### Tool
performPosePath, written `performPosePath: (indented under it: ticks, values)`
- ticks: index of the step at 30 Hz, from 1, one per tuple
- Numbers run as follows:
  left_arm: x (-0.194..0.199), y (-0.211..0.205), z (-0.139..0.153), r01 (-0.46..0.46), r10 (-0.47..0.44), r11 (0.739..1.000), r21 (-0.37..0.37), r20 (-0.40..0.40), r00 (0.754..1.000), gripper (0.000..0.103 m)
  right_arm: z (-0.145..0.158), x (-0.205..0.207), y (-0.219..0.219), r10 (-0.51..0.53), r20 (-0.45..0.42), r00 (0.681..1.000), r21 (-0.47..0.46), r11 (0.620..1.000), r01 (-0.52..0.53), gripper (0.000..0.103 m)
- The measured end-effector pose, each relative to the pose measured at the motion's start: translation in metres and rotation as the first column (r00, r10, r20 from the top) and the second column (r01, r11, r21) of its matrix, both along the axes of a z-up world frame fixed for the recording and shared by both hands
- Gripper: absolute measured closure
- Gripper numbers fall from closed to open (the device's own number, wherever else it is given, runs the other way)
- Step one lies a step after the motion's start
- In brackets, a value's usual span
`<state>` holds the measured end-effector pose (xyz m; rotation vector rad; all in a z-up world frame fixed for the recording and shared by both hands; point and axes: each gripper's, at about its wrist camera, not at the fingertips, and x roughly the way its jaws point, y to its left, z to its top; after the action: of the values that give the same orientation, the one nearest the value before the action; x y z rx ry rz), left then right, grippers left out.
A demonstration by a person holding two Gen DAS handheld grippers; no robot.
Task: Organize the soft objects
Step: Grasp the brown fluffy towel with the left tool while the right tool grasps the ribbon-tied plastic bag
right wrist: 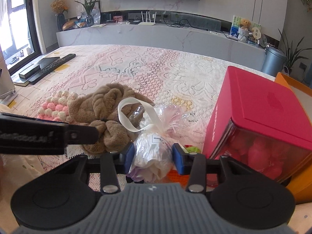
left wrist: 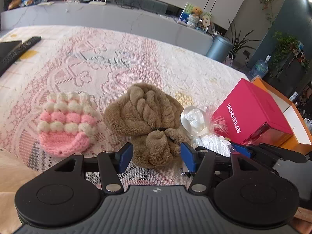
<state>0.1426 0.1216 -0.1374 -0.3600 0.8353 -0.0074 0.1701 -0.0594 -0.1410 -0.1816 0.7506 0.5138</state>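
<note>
A brown fuzzy plush bundle tied with a dark band lies on the lace cloth. My left gripper is open, its blue pads on either side of the bundle's near end. A pink and cream crocheted hat lies to its left. A clear plastic bag of soft white and pink items lies to its right. In the right wrist view my right gripper straddles this bag, pads at its sides with small gaps, bag resting on the table. The brown bundle and hat show behind the left gripper's body.
A pink WONDERLAB box stands on an orange box at the right, close to the bag. Remotes and a dark book lie at the far left of the table. A marble counter runs behind.
</note>
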Motion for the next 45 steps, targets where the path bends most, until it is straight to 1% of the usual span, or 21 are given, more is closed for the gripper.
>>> performPosePath:
  ticks: [2,4,9,13,14,16,17,18,19,20,22,24,27,31,37,40,45]
  values:
    - [0.006,0.001,-0.006,-0.017,0.016,1.0,-0.023,-0.024,1.0,0.037,-0.001,0.0,-0.002,-0.004,-0.004,1.0,0.013,1.0,0.004,0.059]
    - [0.011,0.003,-0.009,-0.034,0.032,0.999,-0.042,-0.027,0.999,0.036,0.0,0.0,-0.002,-0.004,-0.004,1.0,0.016,1.0,0.005,0.059]
    - [0.016,0.002,-0.015,-0.046,0.045,0.997,-0.058,-0.031,0.999,0.03,-0.002,-0.001,0.0,0.001,0.005,1.0,0.016,1.0,-0.001,0.057]
    - [0.021,0.004,-0.02,-0.054,0.05,0.995,-0.086,-0.043,0.998,0.031,-0.003,-0.002,0.0,0.005,0.004,1.0,0.019,1.0,-0.006,0.057]
    - [0.021,0.004,-0.02,-0.054,0.05,0.995,-0.085,-0.042,0.998,0.033,-0.003,-0.003,0.0,0.007,0.004,1.0,0.018,1.0,-0.007,0.057]
    - [0.021,0.001,-0.02,-0.05,0.047,0.997,-0.066,-0.041,0.998,0.04,-0.003,-0.003,0.0,0.009,0.007,1.0,0.018,1.0,-0.009,0.057]
    - [0.021,-0.001,-0.02,-0.048,0.046,0.997,-0.053,-0.042,0.998,0.049,-0.003,-0.003,0.0,0.009,0.008,1.0,0.019,1.0,-0.009,0.057]
    - [0.021,-0.002,-0.019,-0.047,0.046,0.998,-0.036,-0.043,0.998,0.055,-0.004,-0.004,0.0,0.011,0.009,1.0,0.019,1.0,-0.011,0.057]
    - [0.021,-0.003,-0.019,-0.045,0.044,0.999,-0.027,-0.044,0.998,0.055,-0.004,-0.004,0.0,0.012,0.011,1.0,0.018,1.0,-0.012,0.057]
    - [0.021,-0.004,-0.019,-0.043,0.043,0.999,-0.021,-0.044,0.998,0.059,-0.005,-0.004,0.001,0.016,0.01,1.0,0.018,1.0,-0.016,0.057]
    - [0.021,-0.005,-0.018,-0.045,0.045,0.999,-0.007,-0.045,0.998,0.063,-0.006,-0.005,0.002,0.023,0.009,1.0,0.018,1.0,-0.024,0.057]
    - [0.019,-0.005,-0.017,-0.047,0.047,0.999,0.003,-0.038,0.998,0.07,-0.006,-0.007,0.003,0.025,0.016,1.0,0.012,1.0,-0.025,0.057]
    - [0.016,-0.008,-0.013,-0.045,0.046,0.999,0.028,-0.021,0.999,0.076,-0.006,-0.007,0.002,0.02,0.018,1.0,0.016,1.0,-0.02,0.06]
    - [0.009,-0.01,-0.005,-0.054,0.054,0.997,0.061,0.005,0.999,0.08,-0.002,-0.01,0.0,0.017,0.032,0.999,0.021,1.0,-0.017,0.065]
    - [-0.011,-0.008,0.009,-0.088,0.084,0.992,0.091,0.046,0.995,0.083,0.013,-0.019,-0.005,0.017,0.075,0.997,0.05,0.999,-0.02,0.066]
    - [-0.02,-0.005,0.016,-0.105,0.1,0.99,0.089,0.061,0.993,0.083,0.02,-0.021,-0.008,0.007,0.08,0.997,0.07,0.997,-0.013,0.066]
    - [-0.038,-0.005,0.03,-0.113,0.103,0.99,0.085,0.115,0.988,0.085,0.033,-0.028,-0.015,-0.008,0.089,0.996,0.109,0.994,-0.002,0.066]
